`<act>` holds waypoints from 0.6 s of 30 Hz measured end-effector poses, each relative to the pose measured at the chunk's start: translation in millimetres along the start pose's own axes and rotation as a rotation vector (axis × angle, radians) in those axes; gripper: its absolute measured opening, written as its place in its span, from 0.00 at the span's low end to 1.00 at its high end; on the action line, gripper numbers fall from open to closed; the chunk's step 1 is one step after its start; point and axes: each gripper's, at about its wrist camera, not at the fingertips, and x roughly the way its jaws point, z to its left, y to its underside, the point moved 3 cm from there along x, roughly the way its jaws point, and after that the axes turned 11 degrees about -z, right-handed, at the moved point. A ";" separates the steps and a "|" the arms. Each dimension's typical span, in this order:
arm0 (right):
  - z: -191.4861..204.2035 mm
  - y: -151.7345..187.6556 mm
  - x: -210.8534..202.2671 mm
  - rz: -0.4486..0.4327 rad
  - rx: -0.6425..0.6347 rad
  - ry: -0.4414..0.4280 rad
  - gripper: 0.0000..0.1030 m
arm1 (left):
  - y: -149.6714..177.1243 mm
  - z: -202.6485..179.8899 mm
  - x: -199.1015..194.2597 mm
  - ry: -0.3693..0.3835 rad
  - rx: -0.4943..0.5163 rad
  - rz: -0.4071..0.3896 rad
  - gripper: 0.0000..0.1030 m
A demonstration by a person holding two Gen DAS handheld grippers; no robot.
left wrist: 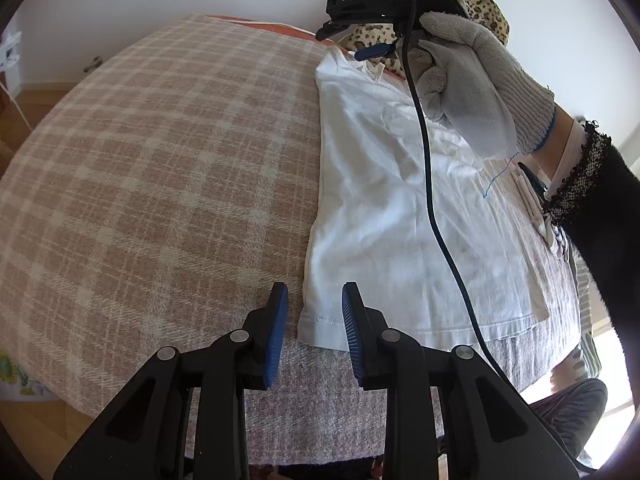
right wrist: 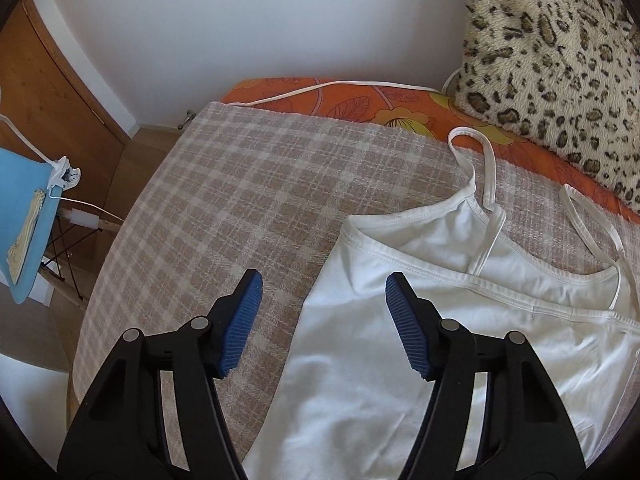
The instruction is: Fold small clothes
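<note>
left wrist: hem end, close | right wrist: strap end | shared: camisole (left wrist: 400, 208)

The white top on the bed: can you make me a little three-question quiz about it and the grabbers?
1. True or false: the white top lies flat on the checked blanket.
2. Which grabber is over the strap end of the top? A) left gripper B) right gripper
3. Fill in: both grabbers are ____, holding nothing.

Key: 1 true; 2 B; 3 open

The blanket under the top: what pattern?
Beige-and-cream plaid blanket, clearest in the left wrist view.
</note>
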 end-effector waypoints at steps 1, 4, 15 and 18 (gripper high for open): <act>1.1 -1.4 6.5 0.012 -0.005 0.009 0.65 | 1.0 0.6 0.8 0.001 -0.001 0.005 0.25; 3.7 -4.8 22.4 0.032 -0.041 0.054 0.64 | 4.5 2.0 4.9 0.005 -0.008 0.022 0.25; 3.3 -20.9 57.5 0.091 -0.126 0.190 0.57 | 3.2 -6.4 11.9 0.037 -0.006 0.035 0.16; 0.9 -20.4 64.9 0.114 -0.131 0.217 0.47 | 1.9 -5.8 13.4 0.036 -0.004 0.035 0.10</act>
